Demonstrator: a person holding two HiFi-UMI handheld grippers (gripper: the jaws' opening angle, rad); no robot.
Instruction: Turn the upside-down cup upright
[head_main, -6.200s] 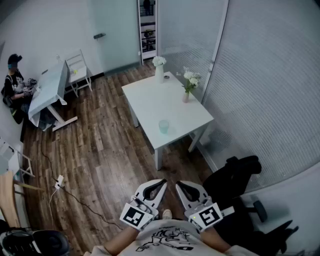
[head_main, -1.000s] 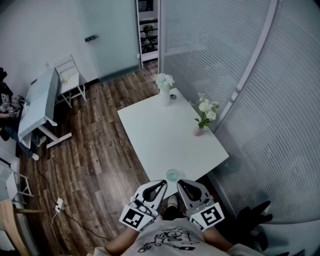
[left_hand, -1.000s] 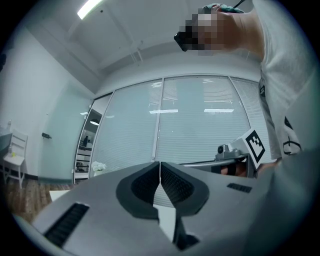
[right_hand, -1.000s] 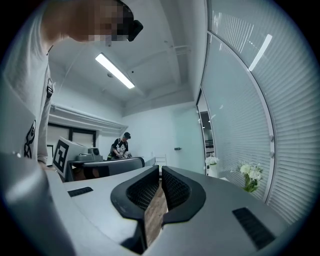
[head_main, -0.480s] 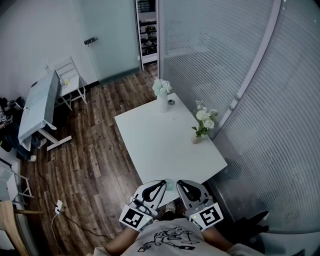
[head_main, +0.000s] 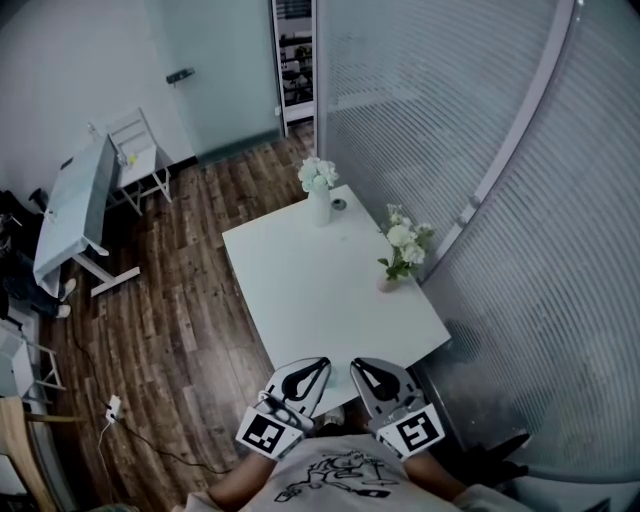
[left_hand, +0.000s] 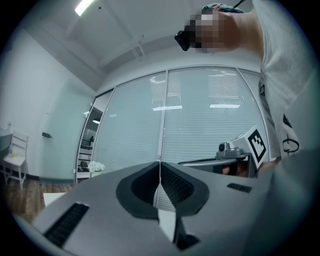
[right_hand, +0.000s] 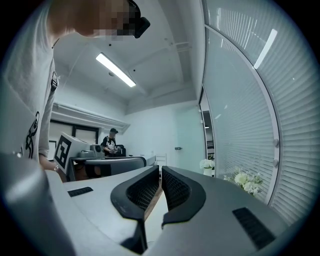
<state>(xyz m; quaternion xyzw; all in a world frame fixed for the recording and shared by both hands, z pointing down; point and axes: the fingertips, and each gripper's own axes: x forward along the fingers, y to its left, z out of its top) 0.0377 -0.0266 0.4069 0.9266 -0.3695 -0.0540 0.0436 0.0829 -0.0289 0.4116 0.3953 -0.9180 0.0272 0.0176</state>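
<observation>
I see no cup in any view now; the near edge of the white table (head_main: 320, 290) lies under my two grippers. My left gripper (head_main: 318, 365) and right gripper (head_main: 358, 366) are held side by side close to my body, pointing level toward the table. Both are shut with nothing between the jaws. In the left gripper view the left gripper (left_hand: 160, 175) has its pads meeting, and the right gripper (left_hand: 235, 150) shows beside it. In the right gripper view the right gripper (right_hand: 160, 175) is also closed and empty.
A white vase of flowers (head_main: 318, 205) stands at the table's far end, and a small vase of flowers (head_main: 390, 280) at its right edge. A blinds-covered glass wall (head_main: 480, 200) runs close along the right. A second table (head_main: 70, 210) and chair (head_main: 135, 150) stand far left.
The table has drawn closer to me. The cup, seen just ahead of the grippers a second ago, has slipped out of sight beneath them. Both grippers stay shut.
</observation>
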